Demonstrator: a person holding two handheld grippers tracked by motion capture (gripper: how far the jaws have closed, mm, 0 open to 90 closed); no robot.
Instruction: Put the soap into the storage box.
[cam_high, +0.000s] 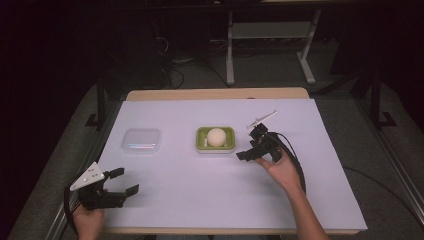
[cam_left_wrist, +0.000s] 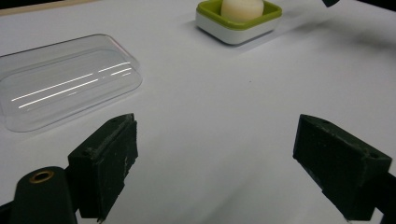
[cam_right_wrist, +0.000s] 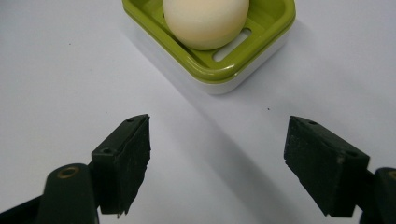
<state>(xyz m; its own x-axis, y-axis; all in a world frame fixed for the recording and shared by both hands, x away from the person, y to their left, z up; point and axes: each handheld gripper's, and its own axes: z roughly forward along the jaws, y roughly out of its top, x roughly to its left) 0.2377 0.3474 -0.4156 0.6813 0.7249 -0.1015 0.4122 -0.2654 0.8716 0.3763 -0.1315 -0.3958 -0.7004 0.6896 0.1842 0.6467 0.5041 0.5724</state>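
A round cream soap sat in a green-and-white plastic dish mid-counter. The right gripper, jaws apart, hovered just beside the dish; it should centre over the soap before closing. The left gripper waited open, near a clear plastic lid.

A recording bench in what looks like a lab or test room: a wooden table covered with a plain white sheet stands lit while the room around it lies dark. Behind it, cables trail across a grey carpeted floor past the white metal legs of another desk, with dark stands flanking the table.
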